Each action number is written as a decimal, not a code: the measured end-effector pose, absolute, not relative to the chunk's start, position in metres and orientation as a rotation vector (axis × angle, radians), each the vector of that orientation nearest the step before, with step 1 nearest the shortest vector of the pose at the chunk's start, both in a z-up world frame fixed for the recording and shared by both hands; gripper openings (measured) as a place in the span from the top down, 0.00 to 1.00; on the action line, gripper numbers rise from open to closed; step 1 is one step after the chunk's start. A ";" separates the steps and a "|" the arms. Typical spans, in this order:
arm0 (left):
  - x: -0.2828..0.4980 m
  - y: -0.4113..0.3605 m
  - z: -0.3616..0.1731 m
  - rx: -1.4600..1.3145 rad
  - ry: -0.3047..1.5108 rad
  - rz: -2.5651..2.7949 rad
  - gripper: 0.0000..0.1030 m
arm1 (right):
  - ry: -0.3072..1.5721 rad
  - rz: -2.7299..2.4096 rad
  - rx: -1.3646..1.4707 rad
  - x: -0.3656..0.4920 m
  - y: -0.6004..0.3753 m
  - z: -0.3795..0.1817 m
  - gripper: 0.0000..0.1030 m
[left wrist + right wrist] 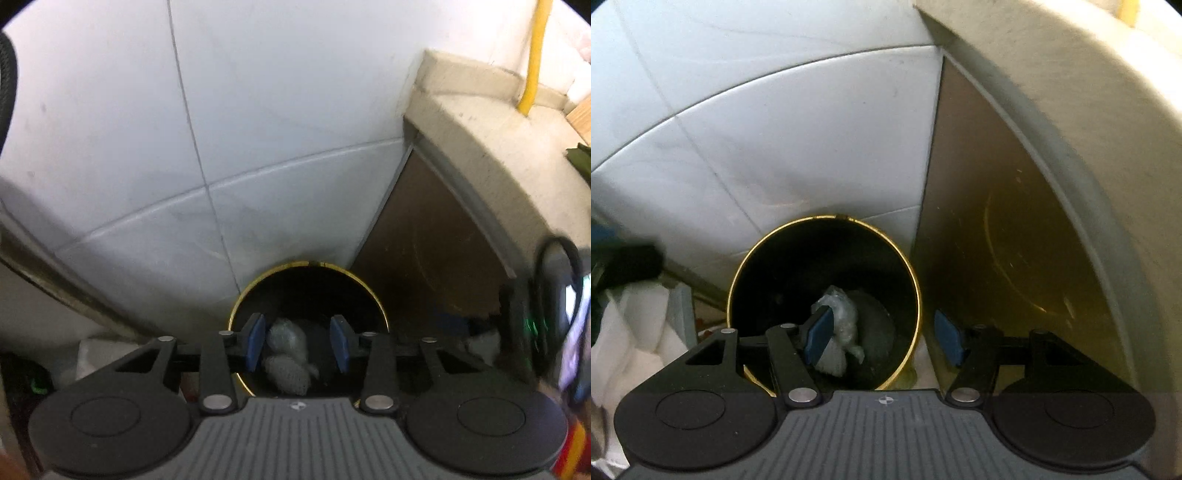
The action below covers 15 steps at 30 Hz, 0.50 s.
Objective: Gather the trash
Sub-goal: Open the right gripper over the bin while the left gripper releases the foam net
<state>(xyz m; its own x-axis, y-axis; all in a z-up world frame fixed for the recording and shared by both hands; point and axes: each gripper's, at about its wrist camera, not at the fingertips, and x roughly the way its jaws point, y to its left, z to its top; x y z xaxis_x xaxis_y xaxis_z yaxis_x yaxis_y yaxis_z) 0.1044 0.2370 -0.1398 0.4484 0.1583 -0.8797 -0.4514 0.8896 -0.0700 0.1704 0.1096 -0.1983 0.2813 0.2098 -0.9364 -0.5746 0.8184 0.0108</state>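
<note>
Crumpled wrappers [286, 350] at bin [746, 258] bottom: likely light, soft; pinch bulk. Left gripper [297, 345] and right gripper [882, 338] wide, empty.

No readable text, label or number anywhere.

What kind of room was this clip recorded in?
Probably a kitchen corner: white wall tiles, a stone-like countertop with a cabinet panel beneath, and a gold-rimmed black bin on the floor holding crumpled trash.

Black left gripper [301, 345], blue pads [255, 341] (silver screws), ribbed grey base, right gripper [882, 338] alike
</note>
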 end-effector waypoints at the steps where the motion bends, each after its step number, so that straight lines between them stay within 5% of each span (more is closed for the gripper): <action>1: 0.104 0.236 -0.138 -0.301 1.034 0.390 0.63 | 1.166 0.540 -0.365 0.166 0.107 -0.192 0.34; 15: 0.098 0.228 -0.128 -0.247 0.983 0.344 0.55 | 1.031 0.496 -0.295 0.123 0.065 -0.098 0.27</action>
